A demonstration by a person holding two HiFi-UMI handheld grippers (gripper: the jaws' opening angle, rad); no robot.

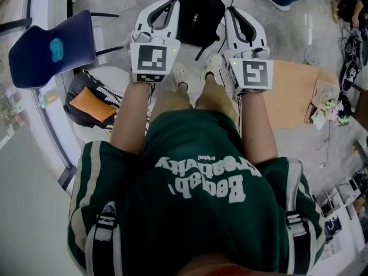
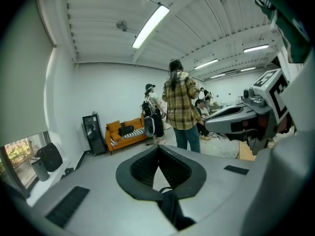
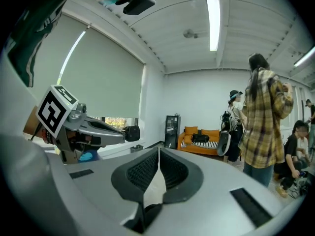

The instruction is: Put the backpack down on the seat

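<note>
Both claws, left gripper (image 1: pixel 172 4) and right gripper (image 1: pixel 231 11), are clamped on the dangling backpack (image 1: pixel 200 15), which hasn't yet reached the blue seat (image 1: pixel 52 50) at left.

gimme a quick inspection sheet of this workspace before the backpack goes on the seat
surface: blue chair seat at the left, with a teal patch I cannot identify.
job's things: black backpack hangs between the grippers over the floor, not on the seat.
clutter: black-and-orange bag on the floor by the chair; tan board at the right.
grippers: left gripper and right gripper both shut, a black strap caught at each base.
cables: tangle on the floor, far right.
surroundings: people standing; orange sofa by the wall.
</note>
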